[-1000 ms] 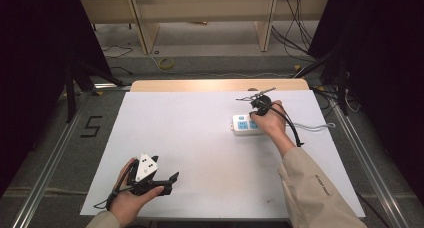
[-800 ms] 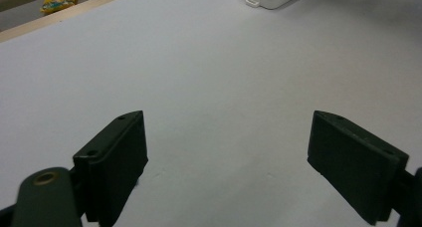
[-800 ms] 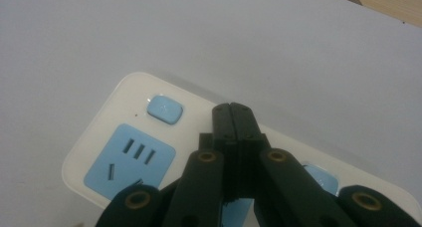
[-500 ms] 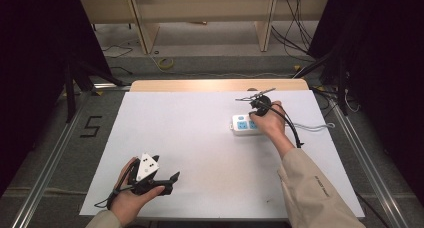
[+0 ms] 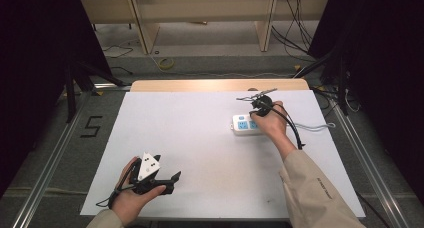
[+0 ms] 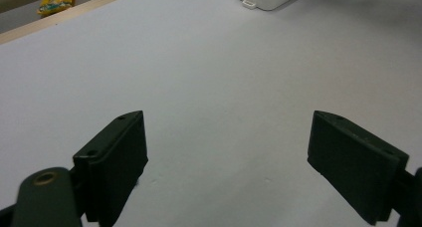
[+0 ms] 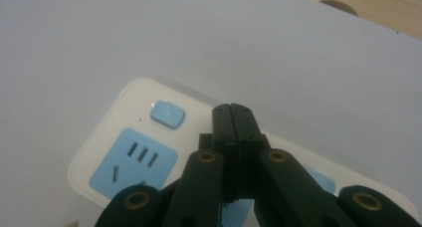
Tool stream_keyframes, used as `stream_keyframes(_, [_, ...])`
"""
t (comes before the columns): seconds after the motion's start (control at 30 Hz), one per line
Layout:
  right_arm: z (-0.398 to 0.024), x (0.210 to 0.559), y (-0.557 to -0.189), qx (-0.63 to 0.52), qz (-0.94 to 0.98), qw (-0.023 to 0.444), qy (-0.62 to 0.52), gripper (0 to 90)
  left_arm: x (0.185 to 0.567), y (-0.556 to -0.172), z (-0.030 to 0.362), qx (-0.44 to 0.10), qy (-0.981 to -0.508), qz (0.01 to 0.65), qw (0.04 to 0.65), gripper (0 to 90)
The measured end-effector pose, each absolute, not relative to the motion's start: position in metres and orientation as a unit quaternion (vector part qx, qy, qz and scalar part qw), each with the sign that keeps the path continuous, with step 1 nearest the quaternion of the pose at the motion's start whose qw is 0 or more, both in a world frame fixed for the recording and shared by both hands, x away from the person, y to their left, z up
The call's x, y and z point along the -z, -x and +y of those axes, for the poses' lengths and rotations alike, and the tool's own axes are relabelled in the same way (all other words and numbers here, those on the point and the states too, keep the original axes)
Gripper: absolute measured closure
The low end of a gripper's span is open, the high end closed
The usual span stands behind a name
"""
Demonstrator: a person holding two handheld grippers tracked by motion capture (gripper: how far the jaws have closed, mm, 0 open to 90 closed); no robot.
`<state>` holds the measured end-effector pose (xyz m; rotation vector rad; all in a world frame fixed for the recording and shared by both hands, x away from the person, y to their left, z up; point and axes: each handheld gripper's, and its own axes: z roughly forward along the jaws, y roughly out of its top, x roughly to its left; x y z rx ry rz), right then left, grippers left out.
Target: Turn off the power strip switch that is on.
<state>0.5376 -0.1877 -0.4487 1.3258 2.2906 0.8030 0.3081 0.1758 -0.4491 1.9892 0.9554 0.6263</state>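
White plastic power strip (image 5: 243,124) with rounded corners and pale blue sockets is lying flat on the matte white table sheet (image 5: 200,138). Right gripper (image 7: 232,110) is hovering directly over it, jaws clenched on nothing. Left gripper (image 6: 226,155) is resting well apart from the strip, jaws spread wide.

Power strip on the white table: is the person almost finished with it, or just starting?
It looks like an early or middle step. Done: the right tool has reached the power strip, its jaws shut, tips over the strip near the blue switch button. In hand: probably pressing that switch, though contact is unclear. Left: the left tool waits open, away from the strip; nothing is plugged into the blue sockets.
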Motion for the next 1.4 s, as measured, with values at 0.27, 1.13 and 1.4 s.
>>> stream_keyframes(0.27, [-0.199, 0.451, -0.528, -0.311, 0.805, 0.206, -0.462, 85.6, 0.449, -0.309, 0.173, -0.249, -0.792, 0.377, 0.411, 15.1])
stream_keyframes(1.13, [-0.219, 0.435, -0.490, -0.342, 0.805, 0.187, -0.446, 60.1, 0.450, -0.312, 0.170, -0.247, -0.795, 0.374, 0.408, 15.1])
stream_keyframes(1.4, [-0.221, 0.429, -0.477, -0.352, 0.807, 0.185, -0.436, 57.0, 0.450, -0.312, 0.170, -0.246, -0.795, 0.375, 0.408, 15.1])
